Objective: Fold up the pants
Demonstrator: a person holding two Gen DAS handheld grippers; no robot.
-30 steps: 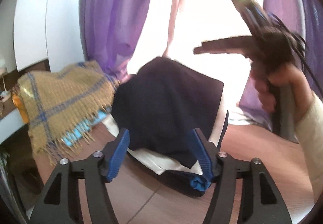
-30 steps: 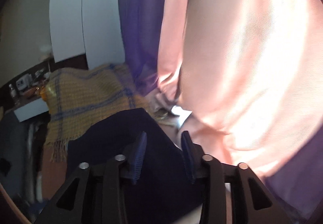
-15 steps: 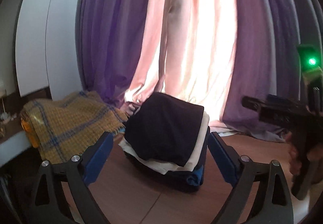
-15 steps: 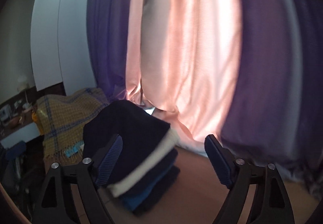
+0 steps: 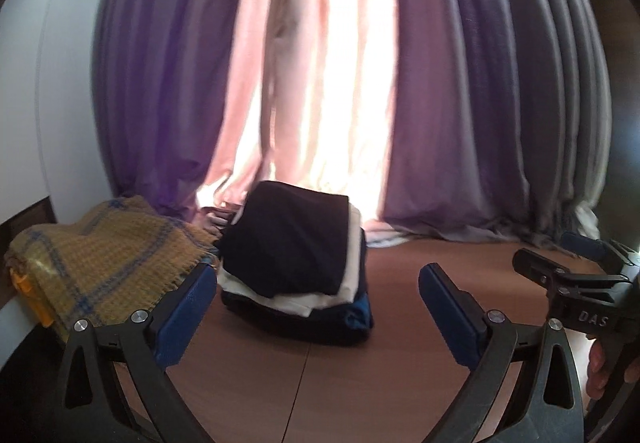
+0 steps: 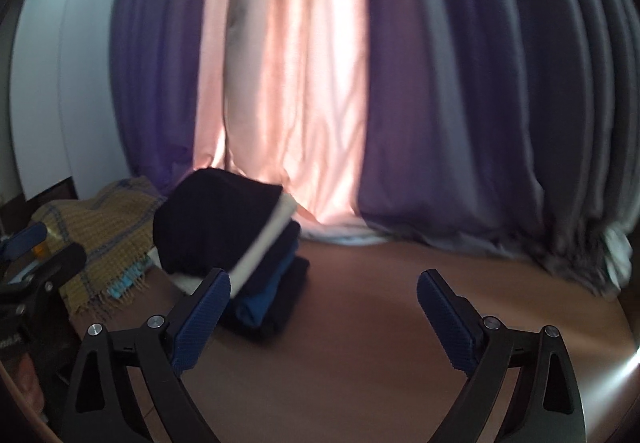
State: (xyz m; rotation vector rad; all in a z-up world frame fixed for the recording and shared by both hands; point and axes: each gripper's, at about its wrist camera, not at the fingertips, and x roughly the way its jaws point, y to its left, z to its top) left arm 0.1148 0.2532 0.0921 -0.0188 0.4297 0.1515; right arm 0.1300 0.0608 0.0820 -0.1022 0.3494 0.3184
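The dark folded pants (image 5: 288, 239) have been left atop the stack (image 5: 320, 307), both the left gripper (image 5: 316, 317) and the right gripper (image 6: 322, 317) having just been opened empty and drawn back from it, so this fold is judged complete.

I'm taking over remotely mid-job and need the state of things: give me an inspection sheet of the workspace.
Surface: brown wooden table, bare in front of the stack.
Job's things: dark folded pants lie on top of a stack of folded clothes, which shows white, blue and dark layers.
Clutter: yellow plaid blanket left of the stack; an orange item partly under it.
Grippers: left gripper open and empty, its jaws just opened; right gripper open and empty, its jaws just opened too. Neither touches the stack.
Cables: nothing seen.
Surroundings: purple and pink curtains behind the table, white wall at left.
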